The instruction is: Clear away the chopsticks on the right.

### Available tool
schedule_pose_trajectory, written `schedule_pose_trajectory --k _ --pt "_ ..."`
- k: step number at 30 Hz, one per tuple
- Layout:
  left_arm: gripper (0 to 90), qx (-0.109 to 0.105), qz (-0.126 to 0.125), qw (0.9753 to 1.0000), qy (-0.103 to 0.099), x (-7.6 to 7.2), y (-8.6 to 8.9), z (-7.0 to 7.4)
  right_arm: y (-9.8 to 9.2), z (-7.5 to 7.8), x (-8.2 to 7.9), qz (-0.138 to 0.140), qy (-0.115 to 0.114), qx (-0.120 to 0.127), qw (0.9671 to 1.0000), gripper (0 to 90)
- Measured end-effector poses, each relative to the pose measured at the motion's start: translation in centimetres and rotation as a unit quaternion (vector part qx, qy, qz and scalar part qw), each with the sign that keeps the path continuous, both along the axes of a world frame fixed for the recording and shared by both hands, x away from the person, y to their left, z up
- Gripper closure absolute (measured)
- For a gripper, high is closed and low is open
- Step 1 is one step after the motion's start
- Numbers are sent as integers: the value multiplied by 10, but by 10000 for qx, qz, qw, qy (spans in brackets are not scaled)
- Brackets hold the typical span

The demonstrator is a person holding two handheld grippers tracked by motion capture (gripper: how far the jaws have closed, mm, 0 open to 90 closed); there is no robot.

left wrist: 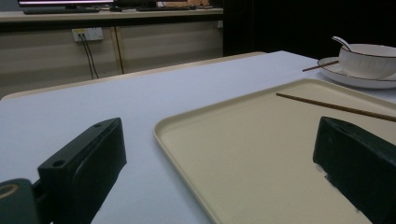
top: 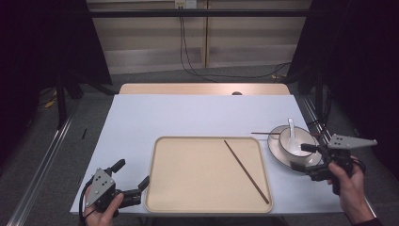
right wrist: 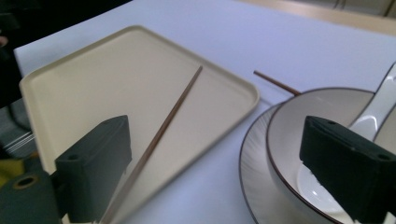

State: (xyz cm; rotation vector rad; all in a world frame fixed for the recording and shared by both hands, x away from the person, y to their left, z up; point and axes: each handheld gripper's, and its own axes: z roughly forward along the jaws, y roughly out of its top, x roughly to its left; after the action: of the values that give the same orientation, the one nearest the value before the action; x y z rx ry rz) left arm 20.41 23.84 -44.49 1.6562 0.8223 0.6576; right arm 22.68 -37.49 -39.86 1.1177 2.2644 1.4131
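I hold my left gripper (top: 134, 173) low at the near left corner of the table (top: 188, 113), my hand (top: 101, 207) wrapped around its grip from below and the grey plate on top tipped toward me. Its jaws stand wide apart and hold nothing; they aim to the right, toward the near left corner of the beige tray (top: 164, 197), with one jaw tip just at the tray's left rim.

My right hand (top: 350, 188) comes in at the table's right edge, gripping my right gripper (top: 303, 157) from beneath. It points left, level over the saucer (top: 277, 153). Its jaws are also spread wide and empty: in the right gripper view one jaw hangs over the bowl (right wrist: 289, 140), the other over the gap between saucer and tray.

The bowl sits on the saucer near the right edge, a white spoon (top: 291, 129) resting in it. One chopstick (top: 247, 172) lies slanted across the right half of the tray. A second chopstick (top: 264, 133) rests on the saucer's far rim, its tip reaching left over the table.
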Motion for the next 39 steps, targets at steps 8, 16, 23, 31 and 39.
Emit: schedule_pose_trajectory --k 8,16,23,31,39 --pt "26 -7 -19 10000 21 0 0 0 -55 11 30 97 -468 -444 9979 34" --pt "27 20 -13 10000 22 0 1 -1 -99 19 76 226 -243 -950 9949 86" --pt "27 16 -31 10000 29 0 0 -1 -115 3 103 298 314 -1520 9874 160" --pt "27 40 -42 10000 72 1 -1 -1 -112 -16 130 630 544 -2251 9708 549" --pt "27 0 -71 9999 86 0 0 -2 -91 -31 144 978 592 -2774 9539 612"
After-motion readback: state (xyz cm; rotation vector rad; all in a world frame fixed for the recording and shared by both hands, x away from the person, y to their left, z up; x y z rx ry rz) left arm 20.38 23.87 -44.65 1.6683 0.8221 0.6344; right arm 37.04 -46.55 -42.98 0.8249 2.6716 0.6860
